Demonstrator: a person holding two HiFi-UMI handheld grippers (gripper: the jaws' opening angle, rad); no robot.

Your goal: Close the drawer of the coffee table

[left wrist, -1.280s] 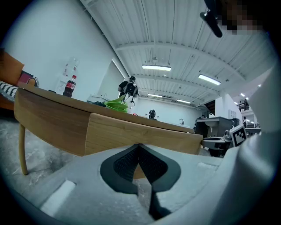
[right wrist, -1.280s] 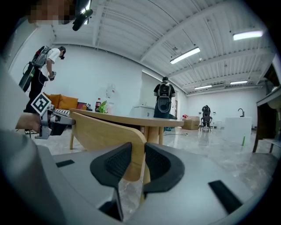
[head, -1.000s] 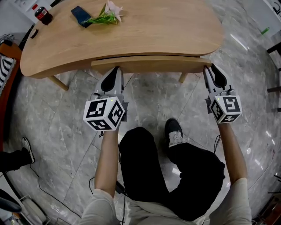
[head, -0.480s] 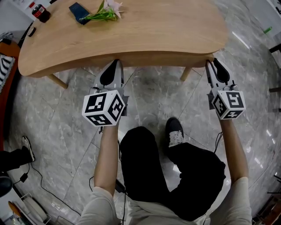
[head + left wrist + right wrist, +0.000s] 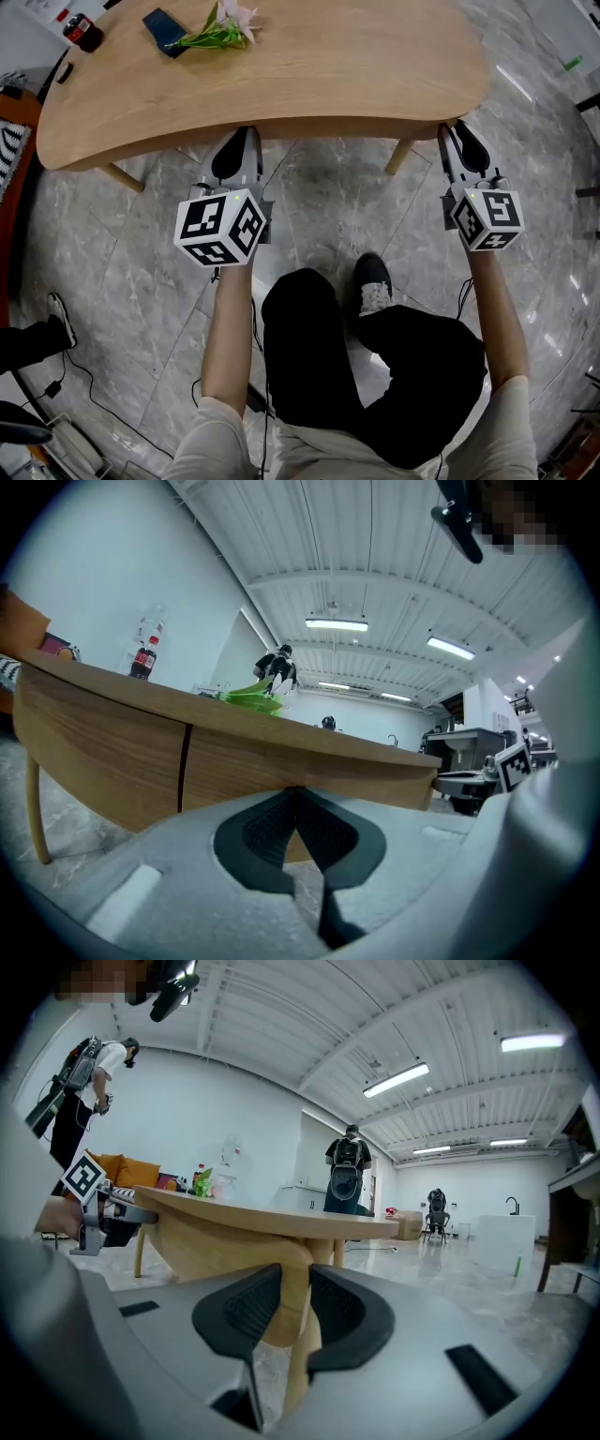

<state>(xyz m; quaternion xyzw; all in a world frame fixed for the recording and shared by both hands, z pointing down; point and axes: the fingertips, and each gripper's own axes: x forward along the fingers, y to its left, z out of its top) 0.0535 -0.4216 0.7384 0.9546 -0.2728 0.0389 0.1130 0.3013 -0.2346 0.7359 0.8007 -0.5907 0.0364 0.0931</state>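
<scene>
Drawer [image 5: 244,766] looks flush under worktop [image 5: 328,66], prob done; left gripper [image 5: 242,141] closed & empty, right gripper [image 5: 452,136] jaws apart, holding nothing, only backing off left.

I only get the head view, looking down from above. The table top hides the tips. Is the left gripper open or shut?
Observer: Shut. In the left gripper view, the left gripper has its jaws together, and it points at the wooden drawer front.
Operator: Is the drawer sticking out?
Observer: It looks flush. Only a thin dark seam parts it from the panel beside it.
Operator: What about the right gripper?
Observer: The right gripper has its jaws apart, and the table's rounded wooden end shows in the gap.
</scene>
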